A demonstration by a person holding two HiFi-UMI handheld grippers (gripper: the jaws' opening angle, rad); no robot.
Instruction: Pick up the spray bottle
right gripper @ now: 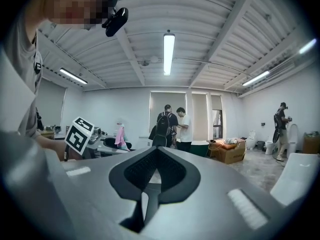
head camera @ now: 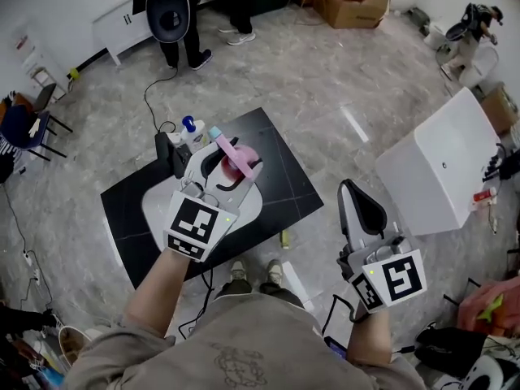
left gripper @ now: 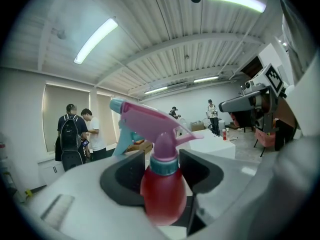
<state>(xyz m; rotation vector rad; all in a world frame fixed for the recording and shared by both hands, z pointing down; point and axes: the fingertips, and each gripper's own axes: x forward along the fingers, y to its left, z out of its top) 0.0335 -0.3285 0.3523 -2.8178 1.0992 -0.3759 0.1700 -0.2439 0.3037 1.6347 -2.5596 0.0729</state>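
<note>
My left gripper is shut on a spray bottle with a red body, teal collar and pink trigger head, held up above the black table. In the left gripper view the spray bottle stands upright between the dark pads, its pink head pointing left with a teal nozzle. My right gripper hangs to the right, off the table, jaws together and empty. The right gripper view shows its pads closed on nothing.
A white bottle with a blue cap and a black box stand at the table's far left. A white table is at the right. Two people stand at the far side; cardboard boxes lie beyond.
</note>
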